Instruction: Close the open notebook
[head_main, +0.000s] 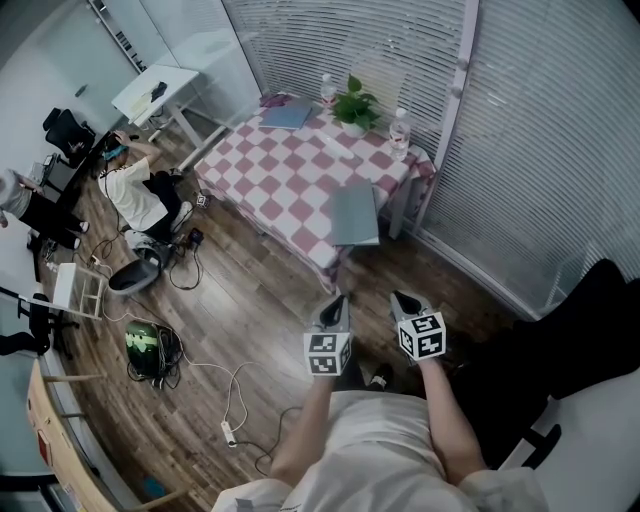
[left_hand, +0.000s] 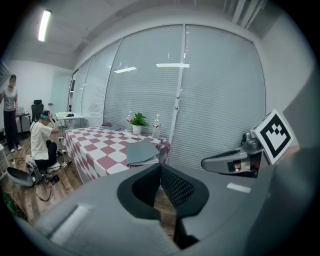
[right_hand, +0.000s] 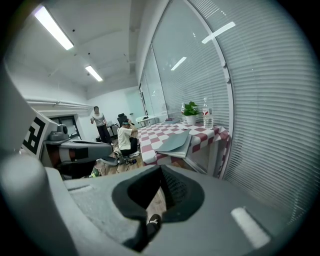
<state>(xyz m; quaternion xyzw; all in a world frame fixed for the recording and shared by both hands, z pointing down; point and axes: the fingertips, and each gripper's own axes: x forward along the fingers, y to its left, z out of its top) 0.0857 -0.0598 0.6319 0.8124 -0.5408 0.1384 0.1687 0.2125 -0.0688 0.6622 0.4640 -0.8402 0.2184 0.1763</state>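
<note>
A grey-green notebook (head_main: 354, 213) lies on the near corner of the red-and-white checkered table (head_main: 290, 170), partly over the edge. In the right gripper view the notebook (right_hand: 175, 143) shows its cover raised a little above the white pages. In the left gripper view the notebook (left_hand: 142, 151) lies well ahead of the jaws. My left gripper (head_main: 333, 305) and right gripper (head_main: 405, 300) hang side by side over the wooden floor, short of the table. Both are shut and hold nothing. The left gripper (left_hand: 160, 167) and the right gripper (right_hand: 161, 169) show their jaws meeting.
A potted plant (head_main: 355, 103), two water bottles (head_main: 400, 128) and a blue folder (head_main: 287, 115) stand at the table's far side. Window blinds (head_main: 540, 150) run along the right. A person sits on the floor (head_main: 135, 190) to the left, near cables and a power strip (head_main: 228, 430).
</note>
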